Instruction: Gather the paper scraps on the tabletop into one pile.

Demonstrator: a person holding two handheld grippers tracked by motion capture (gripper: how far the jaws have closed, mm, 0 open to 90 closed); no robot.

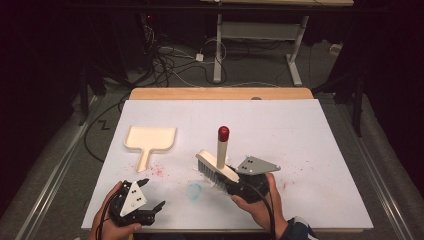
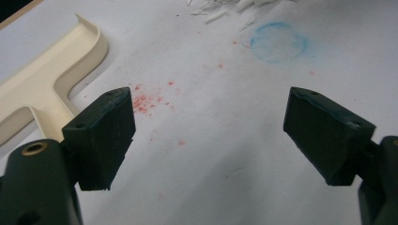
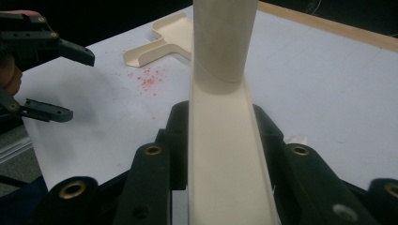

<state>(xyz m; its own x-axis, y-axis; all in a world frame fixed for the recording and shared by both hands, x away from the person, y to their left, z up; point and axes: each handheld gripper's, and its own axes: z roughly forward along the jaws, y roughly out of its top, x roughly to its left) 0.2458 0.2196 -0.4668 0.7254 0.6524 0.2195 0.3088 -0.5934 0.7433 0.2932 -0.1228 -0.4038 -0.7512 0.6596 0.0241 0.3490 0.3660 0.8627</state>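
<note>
A cream hand brush (image 1: pixel 215 167) with a red-tipped handle (image 1: pixel 223 132) stands tilted over the white sheet, bristles down. My right gripper (image 1: pixel 231 181) is shut on the brush; in the right gripper view both jaws press the sides of the cream brush back (image 3: pixel 225 140). The cream dustpan (image 1: pixel 150 139) lies flat to the left, handle toward me. My left gripper (image 1: pixel 153 193) hovers near the front left edge, open and holding nothing. In the left gripper view the left gripper (image 2: pixel 209 117) spans bare sheet, with the dustpan (image 2: pixel 42 89) at upper left.
Red crumbs (image 1: pixel 157 171) are scattered just below the dustpan handle. A faint blue ring (image 1: pixel 195 190) is drawn on the sheet (image 1: pixel 300 140) near the bristles (image 2: pixel 225 9). A wooden table edge (image 1: pixel 220 93) runs along the back, with floor cables and desk legs beyond.
</note>
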